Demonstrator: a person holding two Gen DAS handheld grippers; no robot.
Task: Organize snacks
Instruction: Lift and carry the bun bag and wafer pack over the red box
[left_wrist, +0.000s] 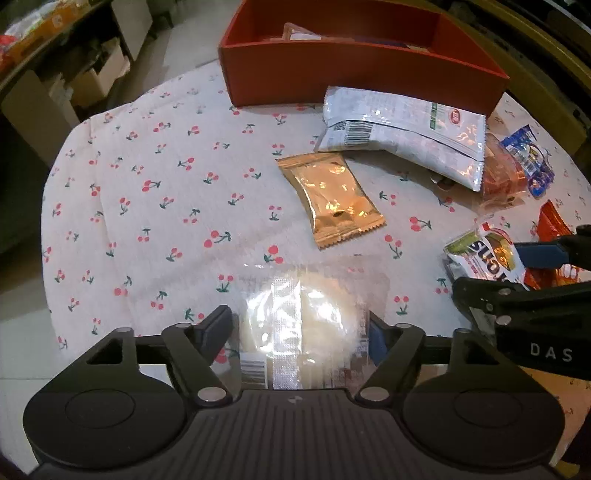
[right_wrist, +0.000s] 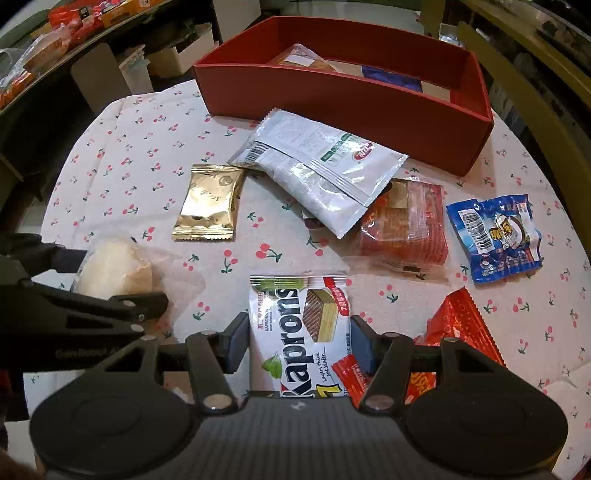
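Right up against the left gripper (left_wrist: 299, 328) sat a clear-wrapped round pale cake (left_wrist: 301, 314), fingers (left_wrist: 216, 325) snug on both sides of the wrapper, so it looked gripped. Same deal on the other side: the right gripper (right_wrist: 299, 339) had its fingers (right_wrist: 236, 341) closed in on a Kaprons wafer pack (right_wrist: 299, 332), pads touching both edges.

Both packs were low over the table (left_wrist: 147, 192) with the cherry-print cloth; couldn't tell whether they were lifted or resting on it.

At the far end stood the red box (right_wrist: 369, 110), open on top. Inside it I could make out an orange-ish clear packet (right_wrist: 301, 59) toward the left and something dark blue (right_wrist: 391, 77) further right, plus a pale bit in the right corner, too hidden to name.

Loose on the cloth: a gold packet (right_wrist: 208, 203), a big white-silver bag (right_wrist: 317, 166) just in front of the box and lying partly over a red-patterned packet (right_wrist: 406, 225), a blue packet (right_wrist: 495, 240) beside that, and a shiny red-orange wrapper (right_wrist: 458, 325) near the right gripper.
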